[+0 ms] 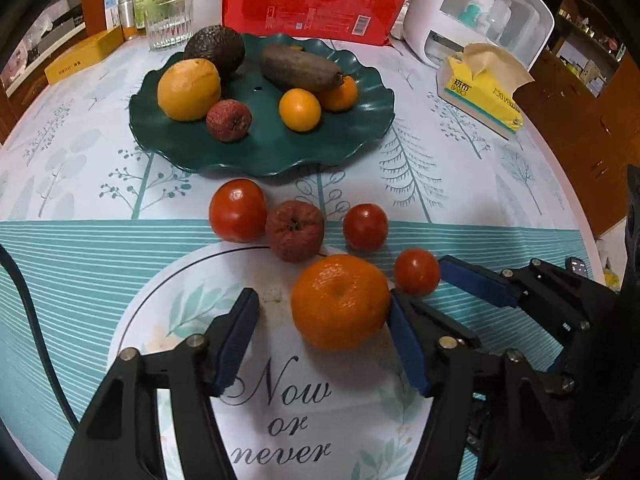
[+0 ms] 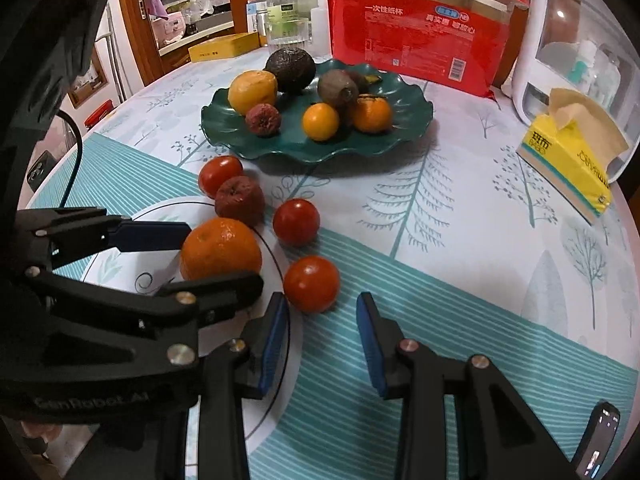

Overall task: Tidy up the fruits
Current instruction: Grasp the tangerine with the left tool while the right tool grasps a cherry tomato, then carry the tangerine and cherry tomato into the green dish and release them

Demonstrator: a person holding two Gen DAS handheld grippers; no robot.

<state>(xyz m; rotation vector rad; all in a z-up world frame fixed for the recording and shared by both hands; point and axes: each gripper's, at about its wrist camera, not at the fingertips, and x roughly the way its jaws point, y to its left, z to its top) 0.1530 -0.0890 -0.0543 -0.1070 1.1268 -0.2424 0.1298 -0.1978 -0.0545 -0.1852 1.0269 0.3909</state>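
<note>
Left gripper [image 1: 322, 322] fingers spread around the orange [image 1: 340, 302] (right pad touching); right gripper [image 2: 322, 340] spread just short of a tomato [image 2: 312, 284].

My left gripper [image 1: 320, 322] was black plastic with two long fingers, and each finger had a flat blue pad [image 1: 236, 340] on its inside. Round silver screws [image 1: 197, 340] sat on the black arms. A thin black cable [image 1: 28, 304] ran beside it. My right gripper [image 2: 322, 334] looked the same, with blue pads [image 2: 368, 344] and silver screws [image 2: 407, 346]. Pale letters [image 2: 92, 402] were printed on the black body.
</note>
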